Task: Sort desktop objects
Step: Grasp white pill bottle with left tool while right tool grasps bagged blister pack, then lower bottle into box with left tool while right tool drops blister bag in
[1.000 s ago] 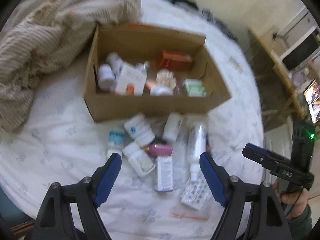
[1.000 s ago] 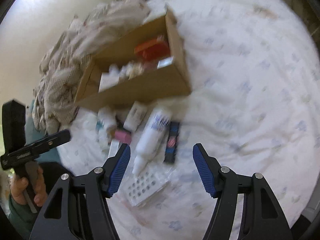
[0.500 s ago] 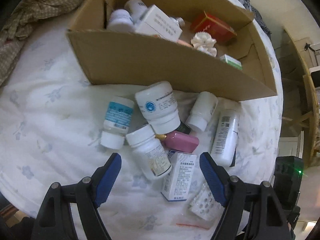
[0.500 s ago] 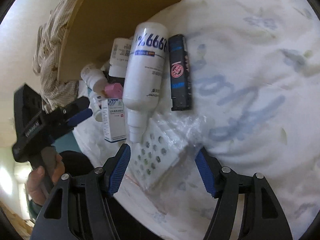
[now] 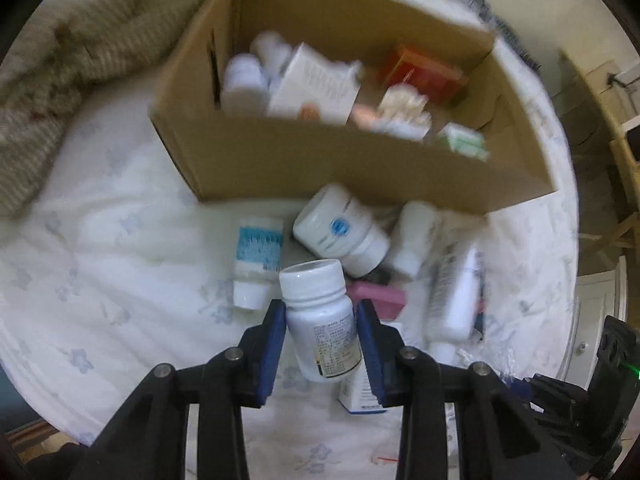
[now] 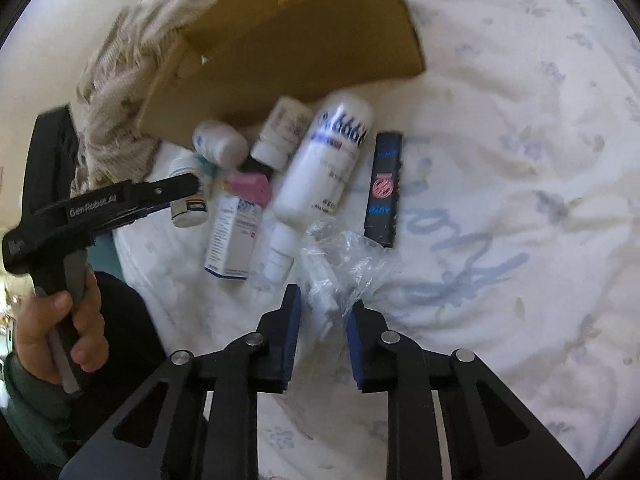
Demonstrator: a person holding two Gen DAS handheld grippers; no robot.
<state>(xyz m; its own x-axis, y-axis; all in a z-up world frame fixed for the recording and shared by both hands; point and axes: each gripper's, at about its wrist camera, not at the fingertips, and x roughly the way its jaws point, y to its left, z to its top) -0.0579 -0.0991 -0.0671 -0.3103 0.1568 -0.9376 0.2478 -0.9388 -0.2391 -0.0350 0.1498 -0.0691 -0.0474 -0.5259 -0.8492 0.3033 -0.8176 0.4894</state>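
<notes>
white bedding (image 6: pixel 500 208) printed with pale blue flowers covers the whole surface, with a rumpled striped blanket (image 5: pixel 44 92) at its far left. nearest the left wrist camera, the left gripper (image 5: pixel 321 326) has its blue pads pressed on both sides of a white pill bottle (image 5: pixel 320 316), held cap-forward and clear of the sheet. nearest the right wrist camera, the right gripper (image 6: pixel 322 322) is pinched on a crumpled clear plastic bag (image 6: pixel 340 268) with a white blister tray inside. a hand (image 6: pixel 60 336) grips the other tool's handle at that view's left edge. just beyond lie a small white carton (image 6: pixel 232 236), a pink item (image 6: pixel 248 186), a tall white bottle (image 6: pixel 324 168) and a black tube (image 6: pixel 383 190), the bottle and tube side by side. more white bottles (image 5: pixel 340 228) crowd against the near wall of a cardboard box (image 5: pixel 320 160), which holds blurred cartons and bottles.
</notes>
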